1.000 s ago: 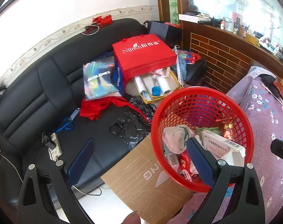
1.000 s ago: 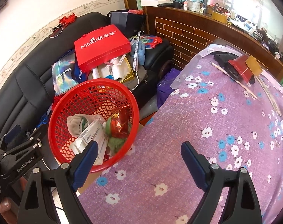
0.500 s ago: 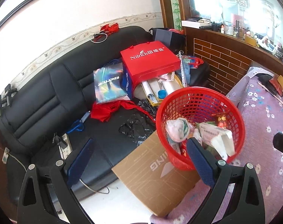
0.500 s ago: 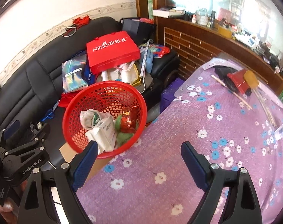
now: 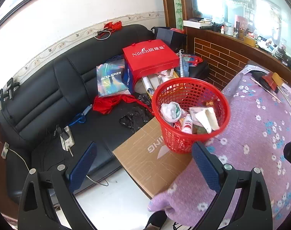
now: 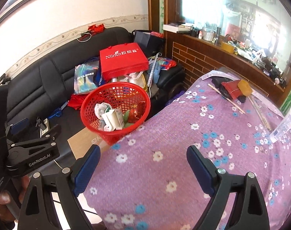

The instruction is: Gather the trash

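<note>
The trash (image 5: pixel 191 115) sits in a red basket (image 5: pixel 191 143): a crumpled white wad, a white box, a small tube and a shiny red wrapper. The basket stands at the edge of the counter (image 6: pixel 183 143), which has a purple flowered cloth, and a flat brown cardboard box (image 5: pixel 151 163) lies just beside it, over the black sofa (image 5: pixel 40 99). The left gripper (image 5: pixel 145 164) has its jaws wide and holds nothing. The right gripper (image 6: pixel 143 166) also has its jaws wide and empty, and it hangs over the cloth. It looks like the person is between pick-ups and hunting for more trash. Far across the counter lie a red packet (image 6: pixel 231 90), a yellow thing (image 6: pixel 245 87) and some thin sticks (image 6: pixel 228 99). If those are trash, the next move is to reach over, close the jaws on one piece, and carry it to the basket.
</note>
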A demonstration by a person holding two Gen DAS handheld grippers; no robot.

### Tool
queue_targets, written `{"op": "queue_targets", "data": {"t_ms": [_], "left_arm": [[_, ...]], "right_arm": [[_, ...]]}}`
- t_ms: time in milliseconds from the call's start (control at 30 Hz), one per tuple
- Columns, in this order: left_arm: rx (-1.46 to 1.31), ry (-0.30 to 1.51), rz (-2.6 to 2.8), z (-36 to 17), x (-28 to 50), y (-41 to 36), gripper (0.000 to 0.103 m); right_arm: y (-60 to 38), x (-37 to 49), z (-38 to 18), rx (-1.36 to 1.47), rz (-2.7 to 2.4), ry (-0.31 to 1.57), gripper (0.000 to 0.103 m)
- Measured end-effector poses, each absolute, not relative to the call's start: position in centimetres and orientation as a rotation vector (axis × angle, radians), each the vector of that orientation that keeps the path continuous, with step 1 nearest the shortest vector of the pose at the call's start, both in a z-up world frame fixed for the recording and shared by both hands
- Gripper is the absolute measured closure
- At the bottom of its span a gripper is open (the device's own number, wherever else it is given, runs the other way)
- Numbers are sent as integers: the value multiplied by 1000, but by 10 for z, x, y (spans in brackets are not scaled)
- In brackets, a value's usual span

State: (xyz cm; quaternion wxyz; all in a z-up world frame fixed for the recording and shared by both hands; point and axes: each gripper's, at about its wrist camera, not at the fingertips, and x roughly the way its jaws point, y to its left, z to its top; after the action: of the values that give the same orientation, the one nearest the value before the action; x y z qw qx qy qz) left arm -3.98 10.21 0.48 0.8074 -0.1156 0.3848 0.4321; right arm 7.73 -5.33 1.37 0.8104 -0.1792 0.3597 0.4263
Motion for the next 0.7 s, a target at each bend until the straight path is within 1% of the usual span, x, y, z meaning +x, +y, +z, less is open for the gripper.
{"op": "queue_targets", "data": {"t_ms": [333, 700], "left_arm": [[-189, 741, 922, 31, -67, 53, 5], [-188, 696, 920, 42, -73, 29, 5]], "right_arm": [[-109, 55, 21, -395, 903, 680, 7], [-131, 47, 25, -392, 916, 640, 7]]}}
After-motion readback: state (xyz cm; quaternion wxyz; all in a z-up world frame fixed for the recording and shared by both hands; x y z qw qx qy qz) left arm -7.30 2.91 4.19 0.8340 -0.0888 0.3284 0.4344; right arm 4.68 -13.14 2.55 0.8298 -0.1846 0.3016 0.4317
